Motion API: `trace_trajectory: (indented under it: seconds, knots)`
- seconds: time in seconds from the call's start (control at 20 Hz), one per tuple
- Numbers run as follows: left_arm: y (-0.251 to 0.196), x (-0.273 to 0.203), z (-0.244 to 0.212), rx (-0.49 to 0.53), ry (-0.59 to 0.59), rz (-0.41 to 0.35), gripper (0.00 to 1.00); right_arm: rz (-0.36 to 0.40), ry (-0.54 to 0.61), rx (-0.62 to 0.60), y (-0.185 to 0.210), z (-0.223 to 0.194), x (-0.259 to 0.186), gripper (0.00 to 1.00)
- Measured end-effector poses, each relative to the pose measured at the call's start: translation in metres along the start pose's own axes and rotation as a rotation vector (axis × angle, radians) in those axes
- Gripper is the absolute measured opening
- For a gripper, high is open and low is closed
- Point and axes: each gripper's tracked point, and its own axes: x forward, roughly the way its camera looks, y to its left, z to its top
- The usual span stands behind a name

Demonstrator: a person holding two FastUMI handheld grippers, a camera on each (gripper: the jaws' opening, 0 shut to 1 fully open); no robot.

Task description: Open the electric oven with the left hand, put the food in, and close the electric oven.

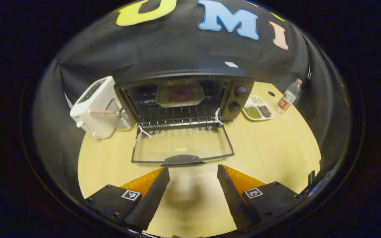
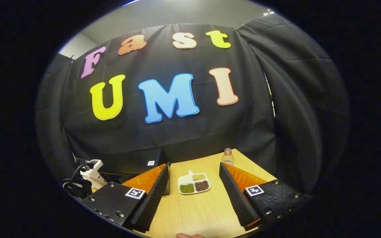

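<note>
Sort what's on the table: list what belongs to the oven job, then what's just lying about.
Job:
electric oven, with its door folded down open
tray of food on the rack inside
left gripper, open, just short of the door handle

Lying about:
toaster
divided dish of beans
water bottle

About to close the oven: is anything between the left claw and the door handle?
Nothing visible. The left claw is open just in front of the door handle, with bare table between them.
</note>
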Motion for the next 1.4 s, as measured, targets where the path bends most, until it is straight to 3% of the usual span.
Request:
trace_trajectory:
  seconds: [0.4, 0.65, 0.7, 0.75, 1.0, 1.15, 1.2, 1.3, 1.4]
  knots:
    - [0.015, 0.067, -0.033, -0.036, 0.188, 0.005, 1.0, -0.059, 0.037, -0.011, -0.02, -0.012, -0.004, 0.94]
    - [0.023, 0.091, -0.037, -0.033, 0.235, 0.016, 1.0, -0.089, 0.058, -0.013, -0.03, -0.018, -0.004, 0.94]
    - [0.025, 0.095, -0.036, -0.029, 0.236, 0.021, 0.96, -0.092, 0.063, -0.012, -0.03, -0.019, -0.004, 0.94]
    - [0.027, 0.1, -0.036, -0.03, 0.243, 0.025, 0.99, -0.095, 0.069, -0.011, -0.03, -0.021, -0.004, 0.94]
    - [0.028, 0.102, -0.037, -0.04, 0.269, 0.022, 0.98, -0.091, 0.082, -0.011, -0.028, -0.025, -0.002, 0.94]
    - [0.027, 0.094, -0.032, -0.04, 0.247, 0.019, 1.0, -0.073, 0.085, -0.016, -0.021, -0.024, -0.002, 0.94]
    - [0.027, 0.09, -0.031, -0.037, 0.237, 0.018, 0.94, -0.066, 0.082, -0.018, -0.018, -0.022, -0.001, 0.94]
    - [0.026, 0.08, -0.027, -0.037, 0.21, 0.011, 1.0, -0.049, 0.077, -0.016, -0.012, -0.02, 0.001, 0.94]
    - [0.026, 0.073, -0.023, -0.049, 0.188, 0.0, 0.97, -0.028, 0.077, -0.012, -0.005, -0.021, 0.002, 0.94]
